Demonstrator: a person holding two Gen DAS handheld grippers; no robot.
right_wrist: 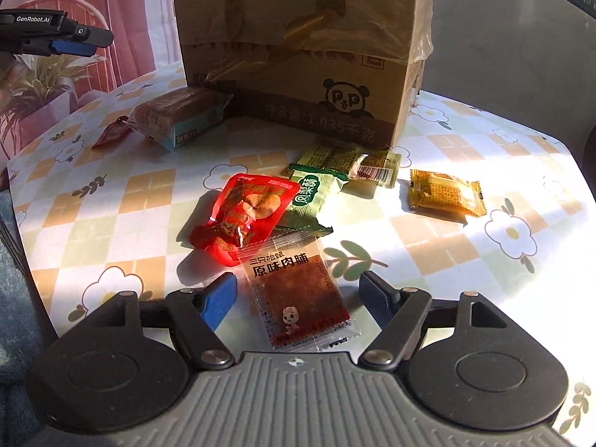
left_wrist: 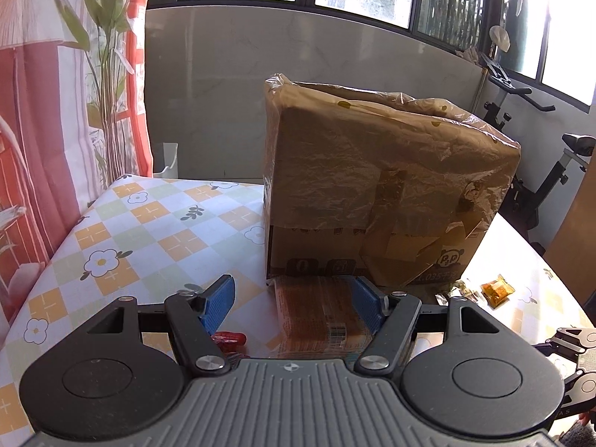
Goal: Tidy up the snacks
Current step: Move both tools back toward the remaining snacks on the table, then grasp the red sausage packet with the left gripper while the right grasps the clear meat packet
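Nearest, right gripper (right_wrist: 298, 294) with jaws spread apart, nothing pinched; a clear jerky packet (right_wrist: 298, 290) lying flat on the table (right_wrist: 111, 201) between the blue pads, touched by neither. Just beyond, a red snack pouch (right_wrist: 246, 216) overlapping the packet's far edge, a green packet (right_wrist: 313, 193) beside it, a barcode-labelled wrapper (right_wrist: 357, 164) behind that, an amber sweet wrapper (right_wrist: 443, 193) apart to the right. Left gripper (left_wrist: 294, 301) also released, jaws wide, over a long brown biscuit pack (left_wrist: 320, 316) lying against the box foot; contact with the right-hand pad unclear. Further on, a cardboard box (left_wrist: 372, 186) with a panda print, draped in thin plastic. Tablecloth chequered in orange, green and white, with daisies, part sunlit. Farthest: red curtain (left_wrist: 37, 149), grey wall, windows, an exercise bike (left_wrist: 529, 156).
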